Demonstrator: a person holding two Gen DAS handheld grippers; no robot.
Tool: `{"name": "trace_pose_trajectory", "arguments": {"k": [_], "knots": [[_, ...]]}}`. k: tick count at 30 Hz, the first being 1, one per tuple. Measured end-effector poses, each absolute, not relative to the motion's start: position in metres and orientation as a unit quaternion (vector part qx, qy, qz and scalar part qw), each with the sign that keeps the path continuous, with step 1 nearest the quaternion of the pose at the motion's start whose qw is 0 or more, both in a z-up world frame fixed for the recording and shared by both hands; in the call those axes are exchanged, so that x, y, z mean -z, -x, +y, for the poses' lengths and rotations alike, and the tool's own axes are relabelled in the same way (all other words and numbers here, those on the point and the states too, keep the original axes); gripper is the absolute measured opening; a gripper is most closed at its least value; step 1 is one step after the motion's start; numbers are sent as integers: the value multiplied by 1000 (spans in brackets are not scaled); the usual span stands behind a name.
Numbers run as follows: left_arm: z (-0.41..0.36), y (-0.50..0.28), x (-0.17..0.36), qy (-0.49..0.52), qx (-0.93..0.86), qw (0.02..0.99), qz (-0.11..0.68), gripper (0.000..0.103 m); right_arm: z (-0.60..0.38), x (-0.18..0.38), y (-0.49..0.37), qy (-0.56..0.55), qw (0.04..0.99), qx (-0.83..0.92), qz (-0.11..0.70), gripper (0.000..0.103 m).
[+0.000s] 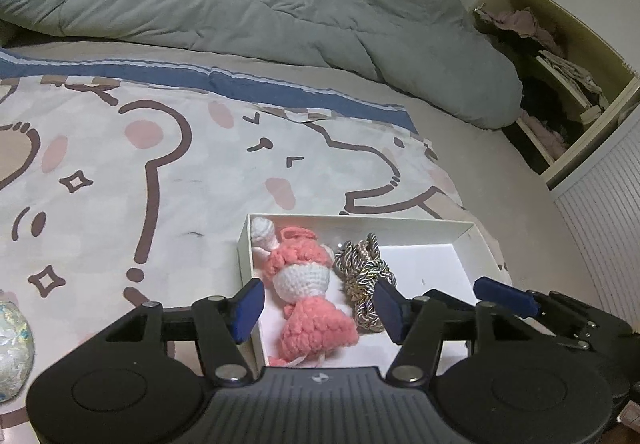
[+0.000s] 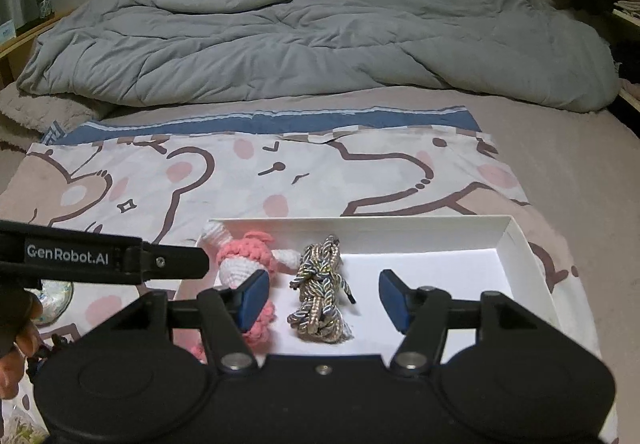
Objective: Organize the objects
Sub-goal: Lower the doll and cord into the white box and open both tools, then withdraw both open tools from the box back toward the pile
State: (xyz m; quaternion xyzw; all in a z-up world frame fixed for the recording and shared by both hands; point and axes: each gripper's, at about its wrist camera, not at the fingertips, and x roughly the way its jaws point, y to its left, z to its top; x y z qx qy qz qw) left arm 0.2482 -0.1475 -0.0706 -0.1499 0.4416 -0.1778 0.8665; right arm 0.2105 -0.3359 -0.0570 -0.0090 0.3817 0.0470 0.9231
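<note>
Both grippers, left (image 1: 318, 310) and right (image 2: 324, 298), hang open and empty over the white box (image 2: 528, 256), doll (image 1: 308, 284) and cord (image 2: 320, 292) lying inside just ahead, so packing seems half done; next, probably fetch the shiny pouch (image 1: 14, 348) far left.

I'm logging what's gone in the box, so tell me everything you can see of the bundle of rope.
The rope bundle is twisted cord in gold, grey and dark blue strands with a slight sheen, coiled and knotted into a loose, compact hank. It lies flat on the floor of the white box, left of the middle, beside the pink crochet doll; whether they touch is unclear. One dark cord end sticks out to the right. No gripper holds it.
</note>
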Motion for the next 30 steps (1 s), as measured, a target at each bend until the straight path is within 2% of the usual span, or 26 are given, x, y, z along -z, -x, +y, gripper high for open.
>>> {"name": "trace_pose_trajectory", "arguments": {"k": [13, 22, 24, 30], "knots": [[-139, -224, 47, 121, 161, 878, 434, 62, -345, 35, -190, -21, 929, -42, 366, 61], [-125, -197, 26, 99, 147, 890, 420, 71, -343, 18, -170, -24, 931, -40, 362, 64], [-122, -192, 22, 95, 144, 893, 416, 77, -342, 15, -165, -24, 931, -41, 361, 67], [-113, -175, 9, 81, 135, 900, 406, 84, -340, 5, -149, -22, 935, -35, 352, 76]]}}
